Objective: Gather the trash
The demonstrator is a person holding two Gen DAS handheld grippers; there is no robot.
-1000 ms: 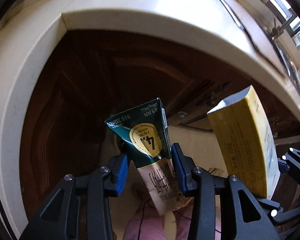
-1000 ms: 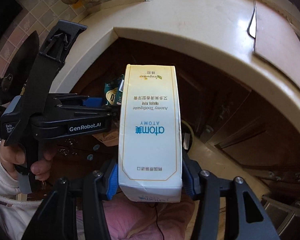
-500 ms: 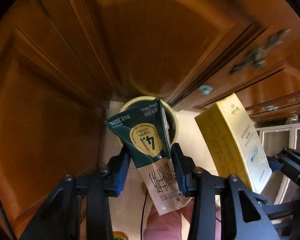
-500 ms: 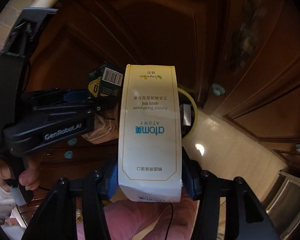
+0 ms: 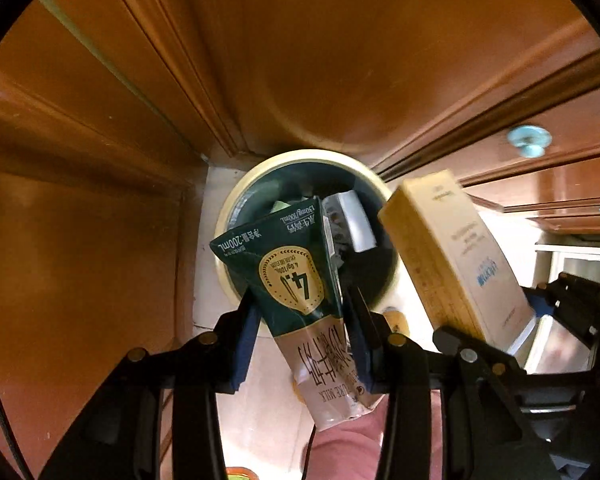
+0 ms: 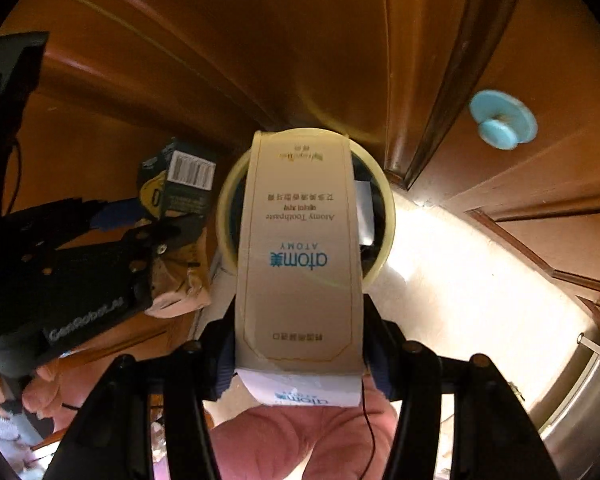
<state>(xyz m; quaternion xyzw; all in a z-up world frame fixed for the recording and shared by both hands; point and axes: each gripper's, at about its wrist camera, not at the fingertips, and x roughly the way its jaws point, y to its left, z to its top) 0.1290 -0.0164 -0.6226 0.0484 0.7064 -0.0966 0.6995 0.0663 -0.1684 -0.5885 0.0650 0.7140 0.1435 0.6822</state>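
Wooden cabinet doors (image 5: 320, 60) fill the upper half of both views, with a pale floor (image 6: 460, 280) seen below them. A round bin (image 5: 228, 216) with a cream rim and dark inside is stood on that floor at the foot of the doors; in the right wrist view it (image 6: 384, 208) is found at the centre, and a silvery wrapper (image 5: 350, 220) is seen inside it.

A cream toothpaste box (image 6: 300, 256) is clamped between the blue pads of the right gripper (image 6: 298, 356), its far end lying over the bin's mouth. From the left wrist view the same box (image 5: 452, 256) is seen at 3 o'clock, just beside the bin's rim.

A crumpled green milk carton (image 5: 296, 292) is pinched by the left gripper (image 5: 300, 344), whose pads are pressed into its sides; its top overlaps the bin's near rim. In the right wrist view the carton (image 6: 180, 184) is placed at 9 o'clock, left of the bin.

A blue knob (image 6: 502, 120) is fixed on a door at 2 o'clock.
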